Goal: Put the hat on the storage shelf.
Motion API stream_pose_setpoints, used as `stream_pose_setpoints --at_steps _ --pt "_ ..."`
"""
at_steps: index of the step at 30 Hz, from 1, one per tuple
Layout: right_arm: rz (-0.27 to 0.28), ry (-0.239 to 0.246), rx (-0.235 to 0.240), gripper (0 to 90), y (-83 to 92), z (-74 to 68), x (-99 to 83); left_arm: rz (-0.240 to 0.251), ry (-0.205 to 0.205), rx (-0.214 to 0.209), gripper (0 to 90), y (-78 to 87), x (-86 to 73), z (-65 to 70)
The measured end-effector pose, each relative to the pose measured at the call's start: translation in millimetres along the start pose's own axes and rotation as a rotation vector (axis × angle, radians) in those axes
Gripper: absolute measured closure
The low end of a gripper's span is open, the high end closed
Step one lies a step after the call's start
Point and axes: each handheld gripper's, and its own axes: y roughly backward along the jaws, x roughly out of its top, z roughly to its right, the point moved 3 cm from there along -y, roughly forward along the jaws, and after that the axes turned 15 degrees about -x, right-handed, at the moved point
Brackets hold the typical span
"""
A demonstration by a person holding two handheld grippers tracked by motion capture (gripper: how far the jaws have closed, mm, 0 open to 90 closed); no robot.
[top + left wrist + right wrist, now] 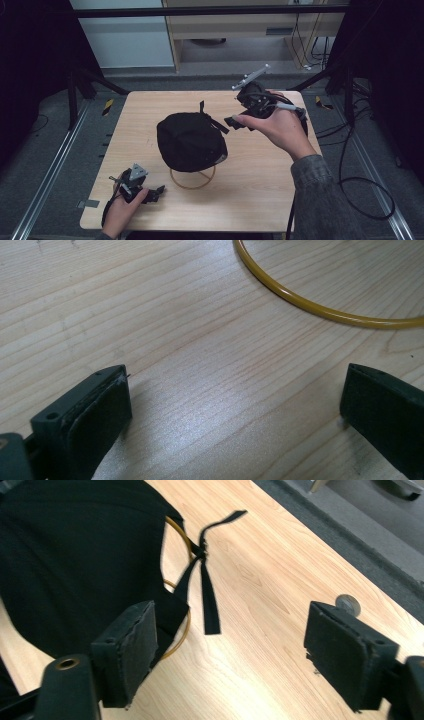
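A black cap (190, 142) sits on a yellow wire stand whose ring base (192, 181) rests on the wooden table (260, 195). Its black strap (214, 120) hangs off the cap's far right side. My right gripper (235, 121) hovers just right of that strap, pointing at the cap. In the right gripper view its jaws stand open (230, 650), with the cap (75, 555) behind the left jaw and the strap (207, 590) beyond the gap, untouched. My left gripper (156, 192) rests low at the table's front left, open (235, 405) over bare wood, short of the yellow ring (320, 305).
A small round silver thing (348, 604) lies near the table's edge beyond the right jaw. Dark frame legs (82, 80) stand off both far corners. Cables (365, 190) loop on the floor at the right. A cabinet (235, 25) stands behind the table.
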Motion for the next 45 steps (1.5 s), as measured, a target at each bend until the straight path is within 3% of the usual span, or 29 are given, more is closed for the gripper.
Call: stream_pose_setpoints --at_steps 10,18,32,45 --pt "0.004 -0.041 -0.061 17.5 -1.3 11.6 -20.5 0.000 0.000 0.000 0.0 0.0 -0.1 0.2" --pt "0.007 -0.075 -0.102 17.4 -2.6 16.4 -46.9 0.000 0.000 0.000 0.0 0.0 -0.1 0.3" --pt "0.008 -0.129 -0.128 17.4 -11.9 14.3 -87.5 0.004 0.002 -0.001 0.0 -0.3 -0.2 0.5" --pt "-0.020 -0.187 -0.115 17.5 -35.8 4.9 -136.2 0.000 -0.003 -0.001 0.0 0.1 -0.3 0.3"
